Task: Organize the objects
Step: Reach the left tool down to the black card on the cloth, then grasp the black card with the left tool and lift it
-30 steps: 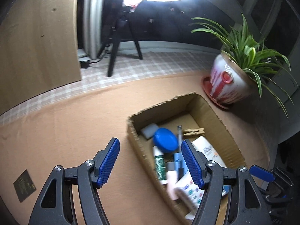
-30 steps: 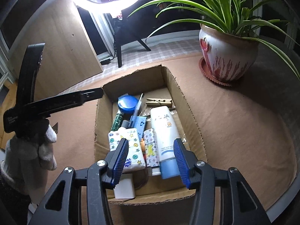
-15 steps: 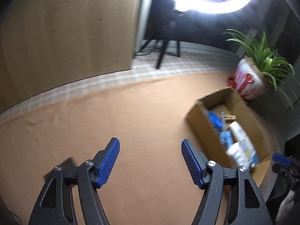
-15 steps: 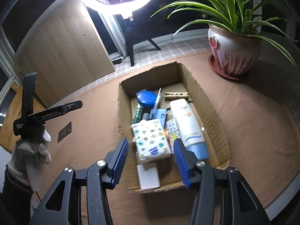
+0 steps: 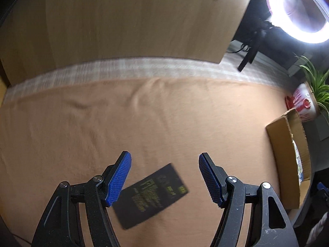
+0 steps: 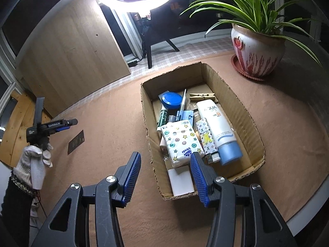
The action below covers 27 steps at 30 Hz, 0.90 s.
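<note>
Swinging away from the cardboard box [image 5: 287,160], the left gripper [image 5: 164,177] is now hanging over a black card [image 5: 152,195] that earlier sat off at its lower left. That card is lying flat on the brown cloth [image 5: 144,123], well left of the box, untouched; the jaws are standing apart above it. Nearer the box, the right gripper [image 6: 165,175] is hovering with jaws apart, gripping nothing, over the near wall and a tissue pack [image 6: 181,142].

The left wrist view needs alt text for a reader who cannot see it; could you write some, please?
The open left gripper hangs over a flat black card with yellow print lying on a tan cloth-covered table. A cardboard box and a potted plant sit at the right edge.
</note>
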Available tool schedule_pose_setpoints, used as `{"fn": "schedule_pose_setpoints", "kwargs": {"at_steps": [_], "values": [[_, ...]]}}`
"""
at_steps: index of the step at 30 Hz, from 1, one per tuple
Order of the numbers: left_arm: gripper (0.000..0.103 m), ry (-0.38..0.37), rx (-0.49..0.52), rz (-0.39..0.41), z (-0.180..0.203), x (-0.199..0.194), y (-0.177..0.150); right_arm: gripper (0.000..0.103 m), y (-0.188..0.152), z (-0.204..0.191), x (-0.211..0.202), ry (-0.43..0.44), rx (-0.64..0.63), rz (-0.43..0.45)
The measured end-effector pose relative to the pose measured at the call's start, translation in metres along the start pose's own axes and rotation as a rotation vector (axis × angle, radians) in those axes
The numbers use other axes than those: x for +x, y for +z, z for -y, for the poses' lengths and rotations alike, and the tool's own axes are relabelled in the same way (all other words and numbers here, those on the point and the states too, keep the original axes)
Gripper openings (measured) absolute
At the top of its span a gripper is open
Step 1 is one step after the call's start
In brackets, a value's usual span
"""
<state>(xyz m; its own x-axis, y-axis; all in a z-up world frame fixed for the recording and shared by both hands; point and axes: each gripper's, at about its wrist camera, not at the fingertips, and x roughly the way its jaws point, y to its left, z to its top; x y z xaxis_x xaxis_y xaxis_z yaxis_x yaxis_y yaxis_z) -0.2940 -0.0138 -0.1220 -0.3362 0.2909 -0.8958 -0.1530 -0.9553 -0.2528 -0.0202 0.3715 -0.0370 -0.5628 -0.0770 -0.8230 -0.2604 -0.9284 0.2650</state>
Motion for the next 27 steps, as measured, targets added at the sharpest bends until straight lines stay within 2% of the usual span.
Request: {"fn": "schedule_pose_setpoints", "kwargs": {"at_steps": [7,10,14,20,24,27], "values": [[0.072,-0.003,-0.005,-0.049,-0.019,0.012,-0.010,0.046,0.000,-0.002,0.003,0.000,0.013,-0.012],[0.071,-0.046,-0.008,-0.077,-0.023,0.014,-0.016,0.046,0.001,-0.006,0.005,-0.002,0.000,-0.009],[0.071,-0.066,0.001,-0.091,-0.024,0.009,-0.027,0.046,0.002,-0.012,0.008,0.008,-0.014,-0.012],[0.070,-0.001,0.146,-0.124,0.011,0.002,-0.065,0.046,0.002,-0.018,0.012,0.031,-0.032,-0.023],[0.069,0.129,0.238,-0.116,0.037,0.003,-0.082,0.046,0.000,-0.018,0.015,0.039,-0.037,-0.032],[0.060,0.169,0.219,-0.102,0.043,0.004,-0.084,0.046,-0.001,-0.018,0.014,0.041,-0.041,-0.030]]}}
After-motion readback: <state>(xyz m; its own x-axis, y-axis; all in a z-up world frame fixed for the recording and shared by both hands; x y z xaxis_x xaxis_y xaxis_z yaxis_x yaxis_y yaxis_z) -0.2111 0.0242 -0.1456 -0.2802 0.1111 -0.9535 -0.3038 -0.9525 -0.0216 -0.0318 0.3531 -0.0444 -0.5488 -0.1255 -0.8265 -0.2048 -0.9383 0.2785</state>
